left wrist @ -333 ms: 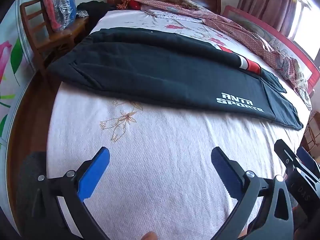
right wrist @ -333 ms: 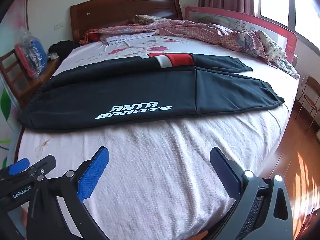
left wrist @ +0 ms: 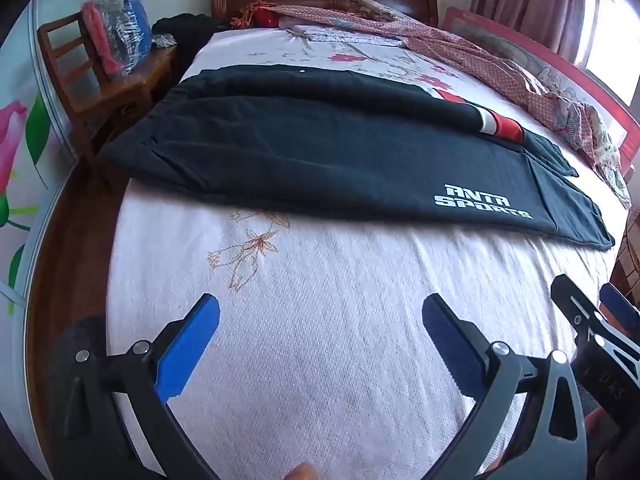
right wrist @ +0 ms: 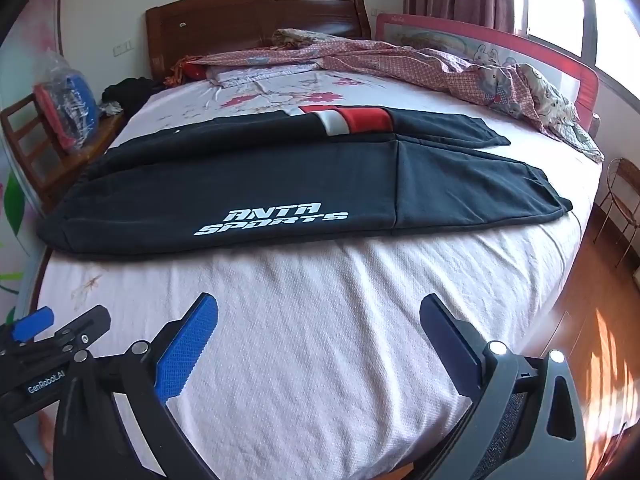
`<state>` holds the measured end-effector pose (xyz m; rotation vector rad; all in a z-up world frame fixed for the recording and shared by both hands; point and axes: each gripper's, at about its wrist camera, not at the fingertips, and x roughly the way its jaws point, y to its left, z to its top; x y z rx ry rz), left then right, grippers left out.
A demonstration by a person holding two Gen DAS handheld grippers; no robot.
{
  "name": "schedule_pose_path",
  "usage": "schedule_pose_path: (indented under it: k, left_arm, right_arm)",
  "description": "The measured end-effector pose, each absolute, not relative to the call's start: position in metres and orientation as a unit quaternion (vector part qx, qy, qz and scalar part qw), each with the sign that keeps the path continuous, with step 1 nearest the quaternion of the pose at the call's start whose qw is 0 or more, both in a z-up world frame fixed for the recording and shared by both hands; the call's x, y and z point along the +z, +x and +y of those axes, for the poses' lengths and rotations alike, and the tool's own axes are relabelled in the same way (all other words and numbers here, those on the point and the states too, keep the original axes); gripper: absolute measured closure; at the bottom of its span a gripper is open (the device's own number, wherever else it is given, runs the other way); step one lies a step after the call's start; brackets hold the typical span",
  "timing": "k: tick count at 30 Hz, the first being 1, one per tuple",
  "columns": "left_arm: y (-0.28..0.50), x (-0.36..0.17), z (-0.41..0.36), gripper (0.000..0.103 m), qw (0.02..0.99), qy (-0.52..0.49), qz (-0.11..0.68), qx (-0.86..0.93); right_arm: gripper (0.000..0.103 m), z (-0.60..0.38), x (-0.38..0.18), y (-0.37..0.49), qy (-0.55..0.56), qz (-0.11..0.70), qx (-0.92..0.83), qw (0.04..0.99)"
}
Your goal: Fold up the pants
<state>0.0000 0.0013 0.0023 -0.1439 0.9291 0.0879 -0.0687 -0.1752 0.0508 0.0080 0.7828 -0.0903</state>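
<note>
1. The bed (right wrist: 320, 360) carries the black pants (right wrist: 280, 184), spread flat across its middle.
2. The left hand-held gripper (left wrist: 320, 344) hovers wide open, empty, near the pants.
3. The right hand-held gripper (right wrist: 318, 340) likewise gapes, touching nothing.

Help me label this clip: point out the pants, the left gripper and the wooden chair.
pants (right wrist: 280, 184): right wrist view, black fabric above the white lettering.
left gripper (left wrist: 320, 316): left wrist view, midway between its open fingertips.
wooden chair (left wrist: 64, 60): left wrist view, on its slatted backrest.
</note>
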Motion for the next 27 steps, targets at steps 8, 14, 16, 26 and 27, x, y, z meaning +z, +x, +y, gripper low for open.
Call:
schedule_pose_path:
  k: [8,14,16,26,27]
  left_arm:
    - [0.014,-0.004,0.004,0.002,0.878,-0.091,0.468,0.046]
    - [0.030,-0.008,-0.011,0.002,0.887,-0.051,0.453,0.075]
    - [0.033,-0.010,-0.011,0.002,0.885,-0.054,0.455,0.078]
    - [0.024,-0.008,-0.012,0.002,0.888,-0.045,0.451,0.074]
    - [0.023,-0.007,-0.012,0.002,0.889,-0.044,0.450,0.073]
  right_arm:
    - [0.003,-0.192,0.053,-0.044,0.019,0.391,-0.052,0.919]
    - [0.003,-0.195,0.037,-0.034,-0.007,0.392,-0.051,0.919]
    - [0.003,-0.197,0.030,-0.032,-0.008,0.398,-0.056,0.916]
    - [0.003,-0.199,0.016,-0.031,-0.012,0.410,-0.054,0.910]
    - [0.003,-0.199,0.015,-0.031,-0.012,0.410,-0.052,0.910]
